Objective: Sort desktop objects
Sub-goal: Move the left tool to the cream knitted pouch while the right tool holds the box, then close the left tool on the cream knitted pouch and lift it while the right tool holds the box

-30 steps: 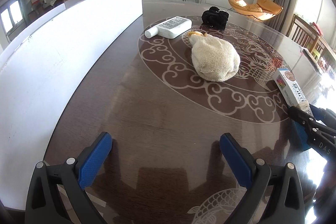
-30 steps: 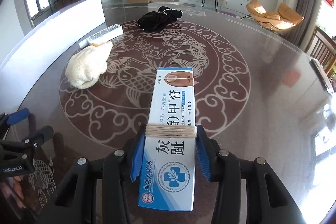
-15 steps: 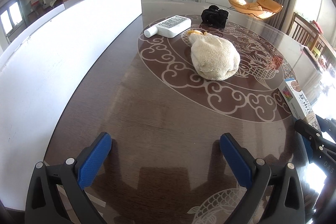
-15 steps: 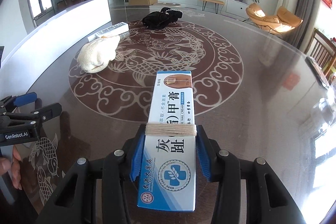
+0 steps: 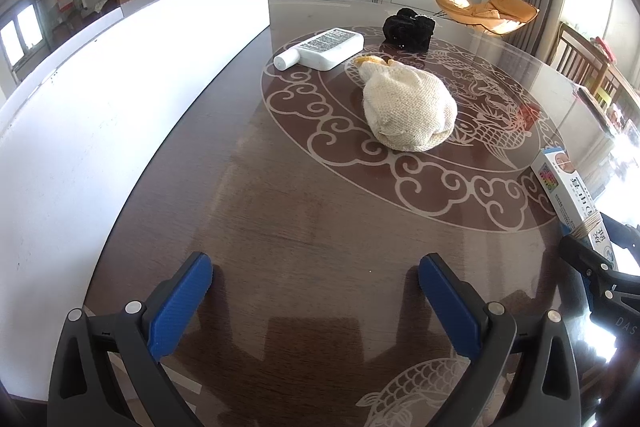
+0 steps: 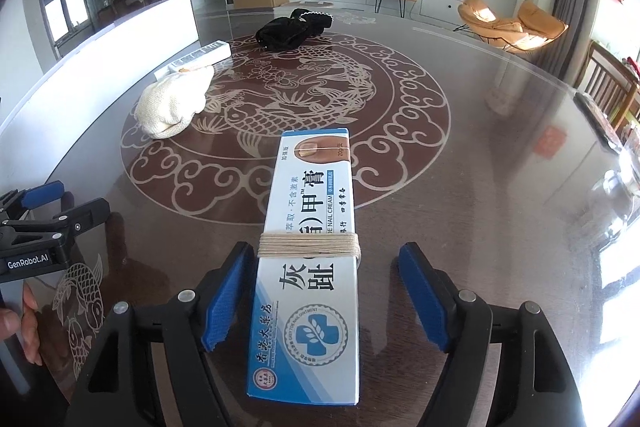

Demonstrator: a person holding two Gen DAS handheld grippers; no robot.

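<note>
From my left camera I see the white panel (image 5: pixel 120 99) running along the table's (image 5: pixel 304 219) left edge, smooth and flat, and my left claw (image 5: pixel 316 291) hanging over bare glossy dark wood with its blue ribbed pads wide apart and nothing between them. Further in lie a flat white plastic bottle (image 5: pixel 324 49) showing its printed back label, a lumpy cream knitted bag (image 5: pixel 408 111) with something yellow poking from its mouth, and a crumpled black cloth bundle (image 5: pixel 408 29); the long ointment box (image 5: pixel 568 195) shows only as a sliver at the far right, beside the right claw's black frame. My right camera gives what that view lacks: the ointment box (image 6: pixel 312 259) lies flat on the table, a white and blue carton bound across its middle with pale twine, between the pads of my right claw (image 6: pixel 320 295). Those jaws have just been opening; the left pad is just beside the carton, perhaps touching, and the right pad stands clear, so the box is no longer clamped. This view also shows fingers (image 6: pixel 20 323) on the left claw's handle at its left edge.
</note>
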